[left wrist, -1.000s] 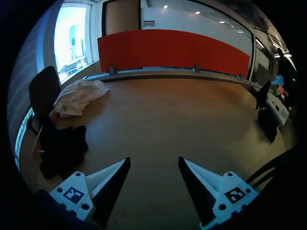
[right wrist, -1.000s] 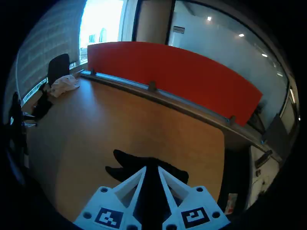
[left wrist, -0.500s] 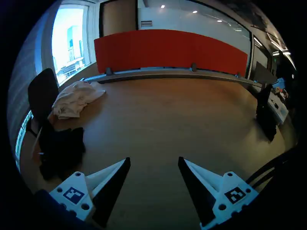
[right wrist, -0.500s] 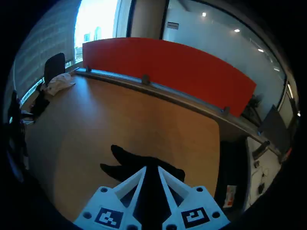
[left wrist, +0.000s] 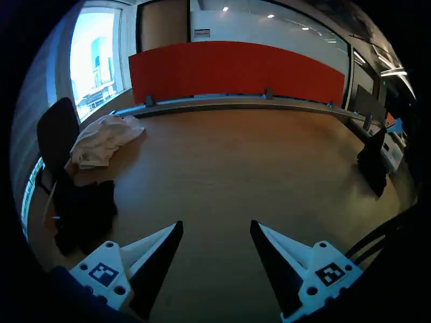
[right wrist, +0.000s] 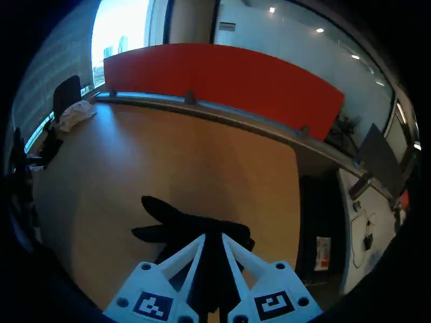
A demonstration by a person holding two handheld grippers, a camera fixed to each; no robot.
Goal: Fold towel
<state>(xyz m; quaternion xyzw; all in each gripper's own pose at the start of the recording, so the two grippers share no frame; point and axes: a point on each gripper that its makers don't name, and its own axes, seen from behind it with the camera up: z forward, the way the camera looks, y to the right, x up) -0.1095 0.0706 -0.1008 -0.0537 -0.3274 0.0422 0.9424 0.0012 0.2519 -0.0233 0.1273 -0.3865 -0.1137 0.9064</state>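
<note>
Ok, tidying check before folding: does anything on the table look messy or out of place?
Yes: a white cloth lies crumpled in a heap at the table's far corner, and a dark cloth sits bunched at the edge near it.

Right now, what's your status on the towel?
Left gripper open over table. Right gripper shut on black towel. White cloth and dark pile far left, out of the way.
</note>
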